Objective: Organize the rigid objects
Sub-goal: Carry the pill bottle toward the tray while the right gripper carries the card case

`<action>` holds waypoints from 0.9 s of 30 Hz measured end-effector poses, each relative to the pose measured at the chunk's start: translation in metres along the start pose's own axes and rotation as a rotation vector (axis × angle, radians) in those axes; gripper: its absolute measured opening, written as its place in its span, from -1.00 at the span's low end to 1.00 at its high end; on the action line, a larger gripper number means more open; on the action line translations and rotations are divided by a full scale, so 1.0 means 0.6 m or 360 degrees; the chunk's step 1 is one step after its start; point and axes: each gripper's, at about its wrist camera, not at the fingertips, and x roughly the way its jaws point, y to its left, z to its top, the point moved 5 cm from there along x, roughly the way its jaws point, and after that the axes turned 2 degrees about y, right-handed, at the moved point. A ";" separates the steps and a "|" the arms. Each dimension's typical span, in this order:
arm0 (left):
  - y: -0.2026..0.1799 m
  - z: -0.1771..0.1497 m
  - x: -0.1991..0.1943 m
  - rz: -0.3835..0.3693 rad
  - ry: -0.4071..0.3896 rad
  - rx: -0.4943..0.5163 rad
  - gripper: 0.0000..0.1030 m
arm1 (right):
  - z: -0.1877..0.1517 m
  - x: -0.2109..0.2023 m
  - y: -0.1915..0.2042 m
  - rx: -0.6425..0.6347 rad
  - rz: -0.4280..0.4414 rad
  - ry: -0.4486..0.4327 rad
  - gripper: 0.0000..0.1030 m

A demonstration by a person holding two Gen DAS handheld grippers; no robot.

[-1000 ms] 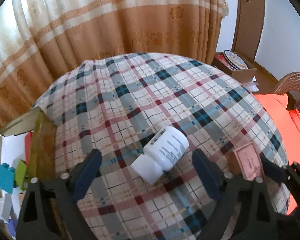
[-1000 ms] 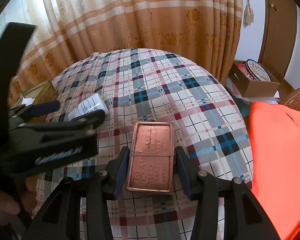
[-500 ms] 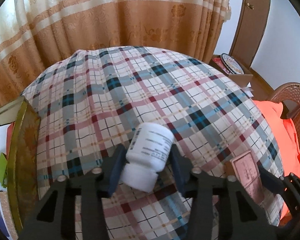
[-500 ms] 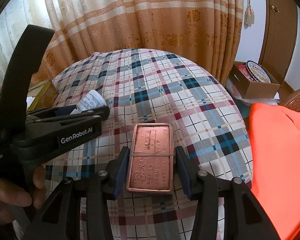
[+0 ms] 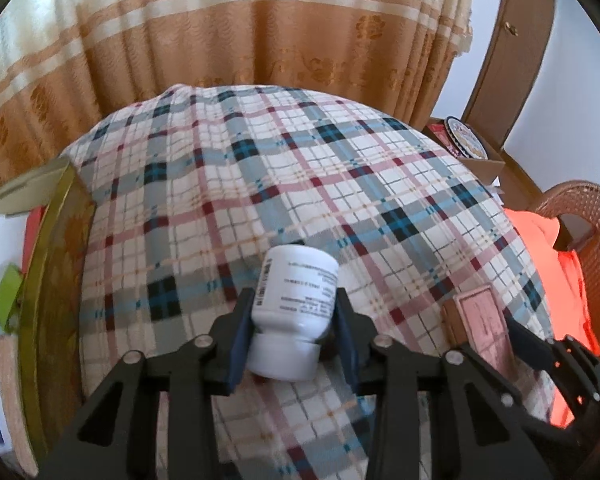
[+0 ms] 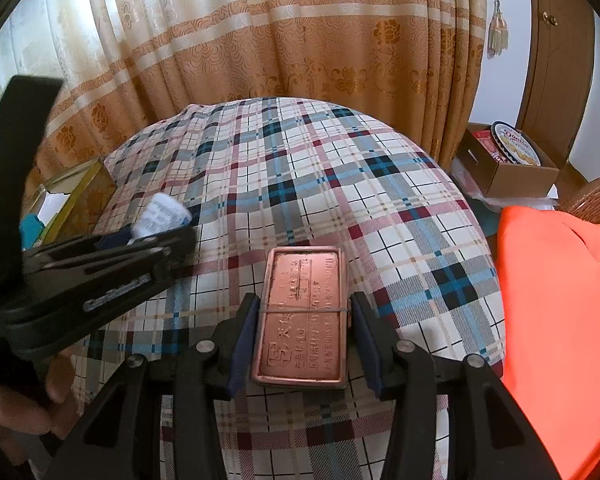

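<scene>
My left gripper [image 5: 294, 326] is shut on a white pill bottle [image 5: 296, 308], cap toward the camera, held just above the plaid tablecloth [image 5: 260, 184]. The bottle also shows in the right wrist view [image 6: 162, 216], between the left gripper's fingers [image 6: 100, 268]. My right gripper [image 6: 304, 336] is shut on a flat copper-coloured tin [image 6: 302, 316] with embossed writing, at the table's near side. That tin also shows in the left wrist view [image 5: 480, 324], low right.
A gold-rimmed open box [image 5: 48, 280] with coloured items stands left of the table. An orange cloth [image 6: 556, 320] on a wicker chair [image 5: 596, 240] is on the right. A cardboard box with a cookie tin [image 6: 512, 152] sits on the floor by the curtain.
My left gripper has closed on the white bottle, which lay loose between open jaws a second ago, and turned it more upright. The right gripper stays shut on the tin, unmoved.
</scene>
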 end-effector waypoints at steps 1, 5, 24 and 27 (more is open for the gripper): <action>0.001 -0.004 -0.005 0.0010 -0.0006 0.0005 -0.28 | 0.000 0.000 0.000 0.0000 -0.0001 0.0000 -0.05; 0.002 -0.021 -0.037 0.0048 -0.0054 0.0035 -0.28 | -0.001 0.000 0.000 -0.0011 -0.0014 0.0002 -0.05; 0.042 -0.099 -0.159 0.0130 -0.0166 -0.0015 -0.28 | -0.002 0.001 0.007 -0.0052 -0.0090 0.0007 -0.05; 0.053 -0.109 -0.170 0.0137 -0.0170 -0.0034 -0.28 | -0.002 0.003 0.010 -0.0074 -0.0120 0.0012 -0.05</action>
